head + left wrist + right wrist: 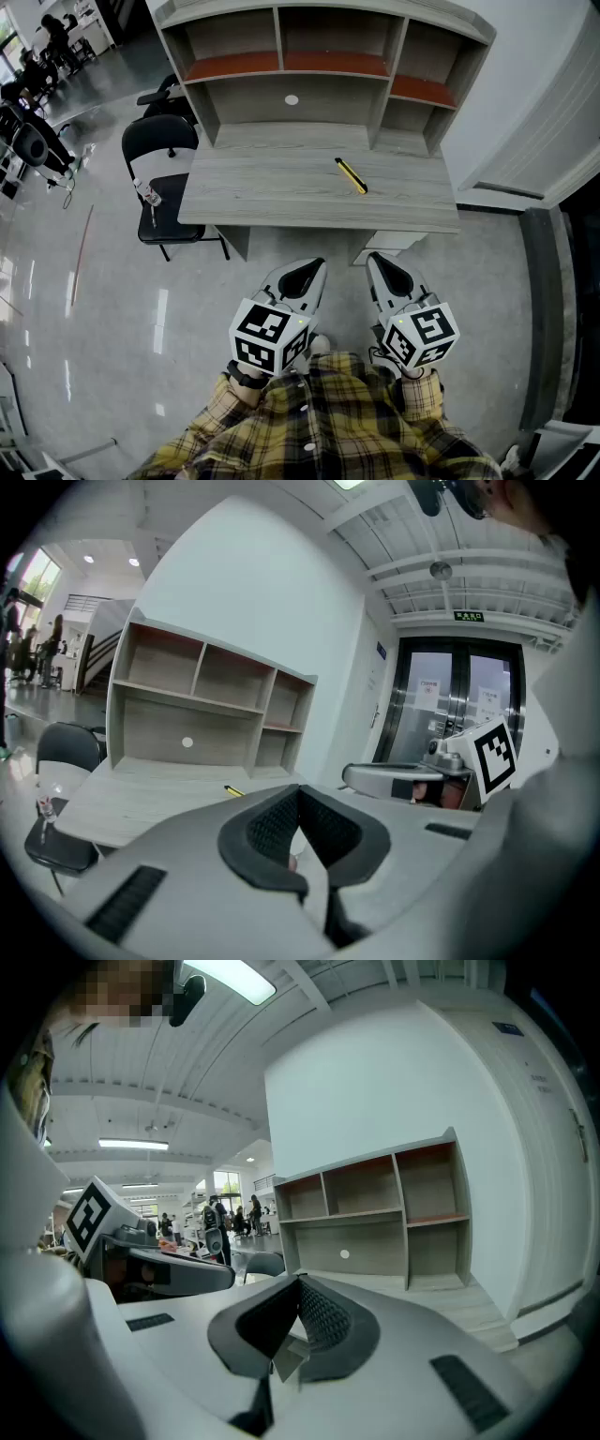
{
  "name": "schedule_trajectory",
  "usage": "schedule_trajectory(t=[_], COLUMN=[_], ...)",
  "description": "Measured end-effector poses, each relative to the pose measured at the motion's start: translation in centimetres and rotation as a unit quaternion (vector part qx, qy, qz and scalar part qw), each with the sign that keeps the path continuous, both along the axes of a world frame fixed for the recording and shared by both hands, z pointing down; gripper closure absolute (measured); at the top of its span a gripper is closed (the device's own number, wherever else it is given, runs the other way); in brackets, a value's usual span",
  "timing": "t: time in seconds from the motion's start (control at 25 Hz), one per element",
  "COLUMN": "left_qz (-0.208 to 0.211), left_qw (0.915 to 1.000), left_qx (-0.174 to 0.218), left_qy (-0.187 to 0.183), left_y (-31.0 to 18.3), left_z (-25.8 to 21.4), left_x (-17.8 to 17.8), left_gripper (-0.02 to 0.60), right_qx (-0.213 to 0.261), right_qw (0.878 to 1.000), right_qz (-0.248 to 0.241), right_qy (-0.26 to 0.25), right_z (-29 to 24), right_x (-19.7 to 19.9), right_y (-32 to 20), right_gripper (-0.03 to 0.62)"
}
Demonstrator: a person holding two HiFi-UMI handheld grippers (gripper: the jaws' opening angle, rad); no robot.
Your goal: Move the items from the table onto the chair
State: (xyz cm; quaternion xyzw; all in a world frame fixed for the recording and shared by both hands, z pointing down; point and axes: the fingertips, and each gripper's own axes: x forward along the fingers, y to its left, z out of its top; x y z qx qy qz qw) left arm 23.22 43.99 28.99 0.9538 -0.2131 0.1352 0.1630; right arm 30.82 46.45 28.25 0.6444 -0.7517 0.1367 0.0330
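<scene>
A yellow and black utility knife lies on the grey wooden desk, right of its middle. A black chair stands at the desk's left end, with a small clear bottle on its seat. Both grippers hang side by side over the floor, short of the desk's front edge. My left gripper has its jaws together and holds nothing, and my right gripper is shut and empty too. In the left gripper view the knife shows beyond the closed jaws, with the chair at the far left.
A shelf hutch with empty compartments stands on the back of the desk. A white wall and a door frame bound the right side. People and further chairs are far off at the upper left, across a glossy floor.
</scene>
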Motion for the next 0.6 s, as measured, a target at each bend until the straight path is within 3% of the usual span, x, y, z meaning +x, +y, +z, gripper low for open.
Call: schedule_trajectory(t=[0.6], left_qz=[-0.024], left_qw=[0.9996], left_qx=[0.013], left_qy=[-0.005], left_y=[1.7], left_z=[0.3], left_x=[0.0], left_gripper=[0.577], right_qx=[0.015], right_qw=[1.0], right_qz=[0.005], right_qy=[-0.022], right_z=[0.3], right_x=[1.3], right_y=[3.3], right_gripper=[0.576])
